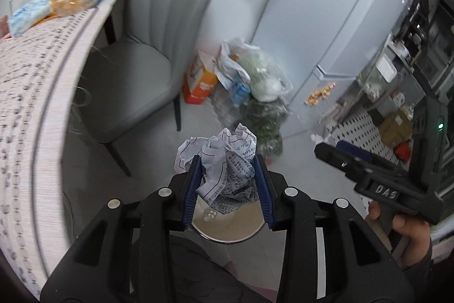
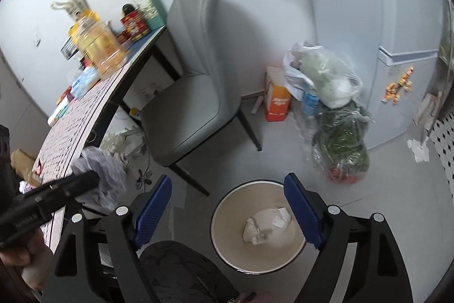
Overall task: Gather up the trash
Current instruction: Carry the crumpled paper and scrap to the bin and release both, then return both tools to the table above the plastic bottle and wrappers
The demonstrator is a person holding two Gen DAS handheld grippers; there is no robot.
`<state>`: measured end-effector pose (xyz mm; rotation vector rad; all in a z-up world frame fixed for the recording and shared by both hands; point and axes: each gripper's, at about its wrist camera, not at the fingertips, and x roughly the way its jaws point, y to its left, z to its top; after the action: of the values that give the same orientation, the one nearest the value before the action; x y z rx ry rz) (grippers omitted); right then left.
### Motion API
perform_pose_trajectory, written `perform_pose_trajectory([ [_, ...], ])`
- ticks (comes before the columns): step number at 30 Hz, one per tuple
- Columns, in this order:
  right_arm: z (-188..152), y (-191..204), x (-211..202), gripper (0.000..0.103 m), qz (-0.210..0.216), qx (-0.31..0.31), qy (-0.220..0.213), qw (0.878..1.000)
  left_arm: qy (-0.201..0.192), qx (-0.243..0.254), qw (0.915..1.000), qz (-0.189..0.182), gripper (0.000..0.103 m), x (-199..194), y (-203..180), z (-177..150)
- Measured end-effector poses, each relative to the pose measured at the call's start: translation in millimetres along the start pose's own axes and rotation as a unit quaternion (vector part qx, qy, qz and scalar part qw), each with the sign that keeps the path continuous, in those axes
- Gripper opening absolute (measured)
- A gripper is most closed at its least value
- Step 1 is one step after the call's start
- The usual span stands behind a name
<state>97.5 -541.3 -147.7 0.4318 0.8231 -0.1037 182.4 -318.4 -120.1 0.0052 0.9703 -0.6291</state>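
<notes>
Holding crumpled printed paper (image 1: pixel 224 161) in left gripper (image 1: pixel 227 183) over near waste bin (image 2: pixel 227 254) — not yet dropped; right gripper (image 2: pixel 227 206) wide, empty — white wad (image 2: pixel 266 226) already binned.

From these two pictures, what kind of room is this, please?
Most likely a home kitchen or dining corner. A fridge with magnets stands in the corner, a grey chair sits at a table holding an oil bottle, and a round bin stands on the floor.
</notes>
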Motion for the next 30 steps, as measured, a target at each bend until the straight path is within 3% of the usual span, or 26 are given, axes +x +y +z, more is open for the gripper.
perform_pose_trajectory([
  [4,0,-13,-6,0.081,-0.005,0.01,-0.006,1.0,0.023,0.005,0.9996,-0.012,0.043,20,-16,-2],
  [8,1,-23,-11,0.081,-0.009,0.018,-0.011,1.0,0.031,0.007,0.9991,-0.027,0.087,34,-26,-4],
  [11,2,-24,-13,0.081,-0.011,0.022,-0.013,1.0,0.017,0.001,0.9995,-0.024,0.096,27,-21,-3],
  [18,-2,-3,-9,0.085,0.009,0.011,-0.003,1.0,-0.018,-0.029,0.9994,-0.004,0.097,-6,10,5],
  [30,7,87,-24,0.095,0.046,-0.044,-0.02,0.998,-0.089,-0.065,0.9934,0.033,0.097,-84,67,6],
])
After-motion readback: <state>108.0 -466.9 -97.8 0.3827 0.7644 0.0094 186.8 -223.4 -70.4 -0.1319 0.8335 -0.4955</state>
